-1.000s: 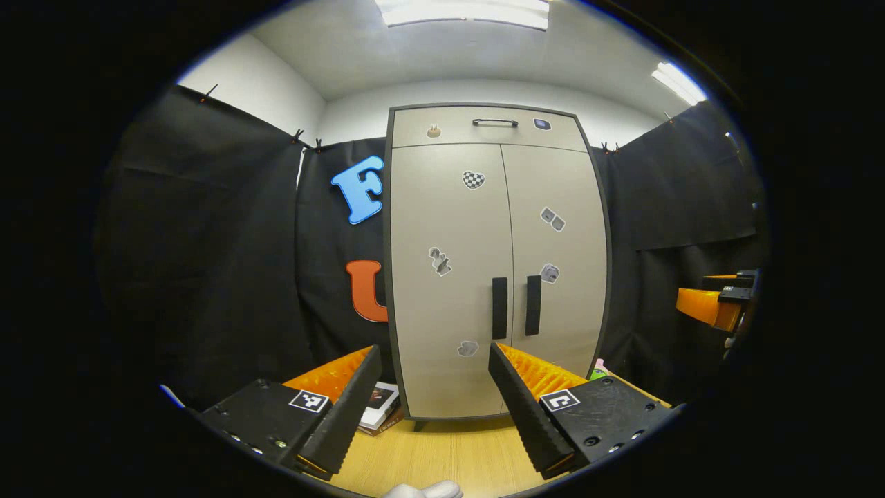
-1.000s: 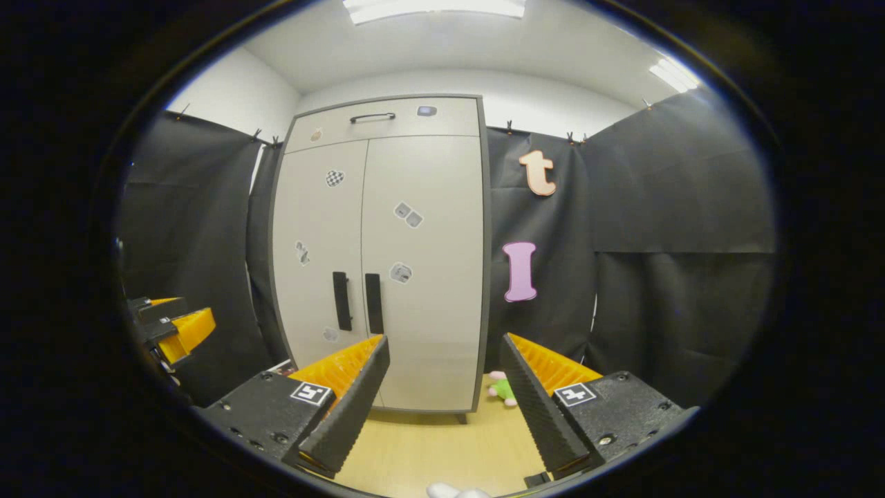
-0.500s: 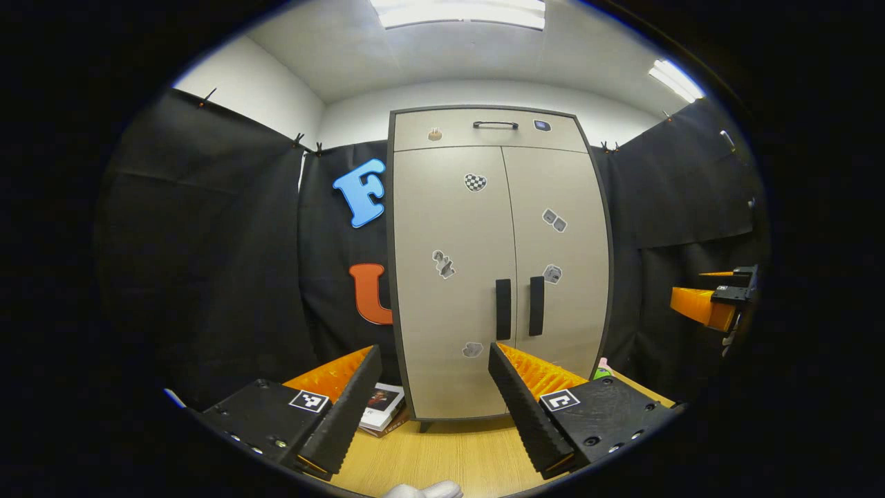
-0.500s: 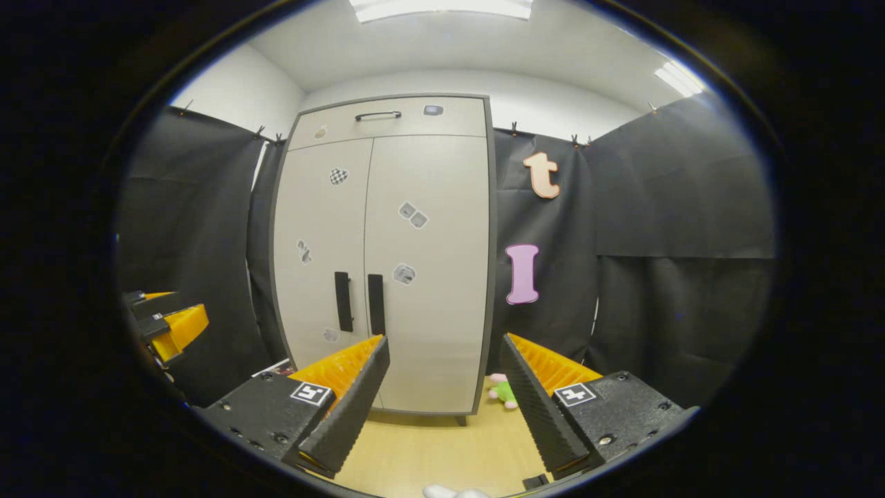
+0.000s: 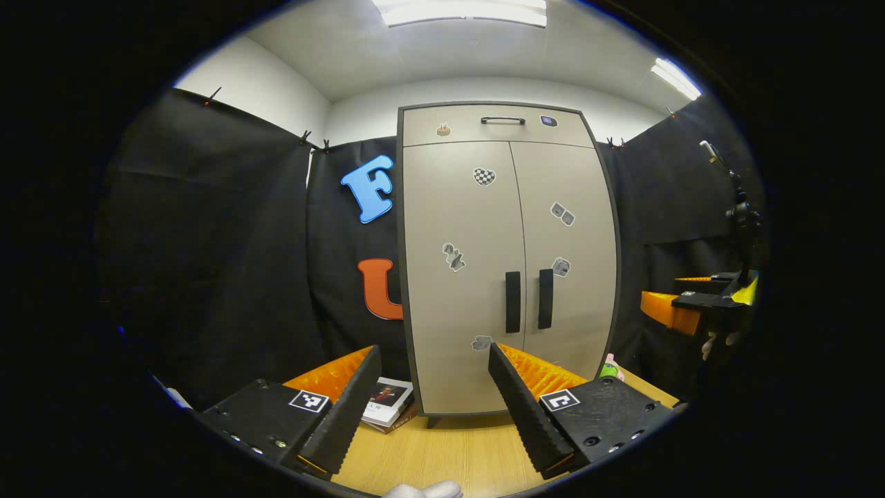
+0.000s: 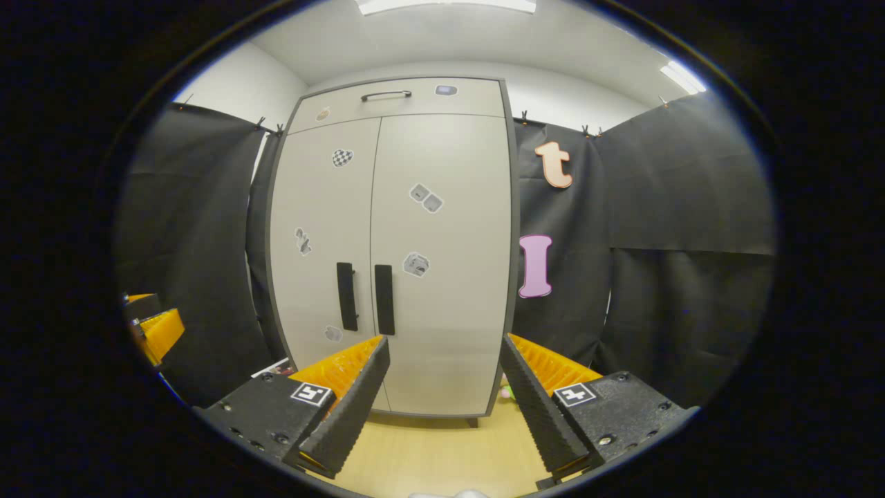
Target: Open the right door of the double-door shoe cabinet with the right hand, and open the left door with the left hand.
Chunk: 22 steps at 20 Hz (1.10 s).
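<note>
Item, left gripper view: I am holding my left gripper (image 5: 432,401) with its fingers spread apart and gripping nothing, low over the wooden floor (image 5: 449,453). A small stack of books (image 5: 388,402) is lying on the floor at the cabinet's front left corner. The shoe cabinet (image 5: 508,266) is standing upright ahead of me against the booth's black cloth, with both doors lying flush and closed. The left door (image 5: 463,277) and the right door (image 5: 567,256) are meeting at a centre seam, each carrying a dark vertical handle just beside that seam, left handle (image 5: 512,302) and right handle (image 5: 545,299). A drawer front with a bar handle (image 5: 502,120) is sitting above the doors. Small stickers are dotting both doors. Item, right gripper view: I am holding my right gripper (image 6: 446,408) likewise wide apart and empty, pointing at the right door's lower half, well short of the handles. My left gripper is showing at that view's left edge.
</note>
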Each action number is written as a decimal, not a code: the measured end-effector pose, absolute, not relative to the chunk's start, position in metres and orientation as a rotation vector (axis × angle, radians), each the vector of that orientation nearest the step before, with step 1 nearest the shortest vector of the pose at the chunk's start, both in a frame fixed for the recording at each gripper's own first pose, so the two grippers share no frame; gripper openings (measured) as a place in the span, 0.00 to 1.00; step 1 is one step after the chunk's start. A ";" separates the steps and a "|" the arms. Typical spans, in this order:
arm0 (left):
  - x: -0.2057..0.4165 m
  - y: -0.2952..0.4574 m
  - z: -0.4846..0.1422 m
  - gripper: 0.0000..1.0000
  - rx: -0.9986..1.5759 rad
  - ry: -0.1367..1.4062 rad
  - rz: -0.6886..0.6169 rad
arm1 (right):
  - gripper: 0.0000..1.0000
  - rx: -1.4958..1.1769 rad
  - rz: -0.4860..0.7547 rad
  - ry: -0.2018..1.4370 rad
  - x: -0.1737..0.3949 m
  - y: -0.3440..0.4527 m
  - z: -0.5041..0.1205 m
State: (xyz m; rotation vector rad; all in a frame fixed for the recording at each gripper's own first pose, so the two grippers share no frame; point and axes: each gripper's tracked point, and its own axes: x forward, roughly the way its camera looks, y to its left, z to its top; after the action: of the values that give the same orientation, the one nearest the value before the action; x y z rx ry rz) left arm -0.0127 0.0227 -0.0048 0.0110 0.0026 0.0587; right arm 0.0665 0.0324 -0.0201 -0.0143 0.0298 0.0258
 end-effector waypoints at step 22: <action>-0.029 0.068 -0.016 0.95 0.004 0.054 0.211 | 0.77 -0.048 0.052 0.117 0.281 0.130 -0.047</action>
State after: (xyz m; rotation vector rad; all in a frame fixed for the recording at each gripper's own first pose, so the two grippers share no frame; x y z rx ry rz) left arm -0.0290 0.0681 -0.0163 0.0039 0.0542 0.2113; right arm 0.2809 0.1301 -0.0470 -0.0481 0.1165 0.0519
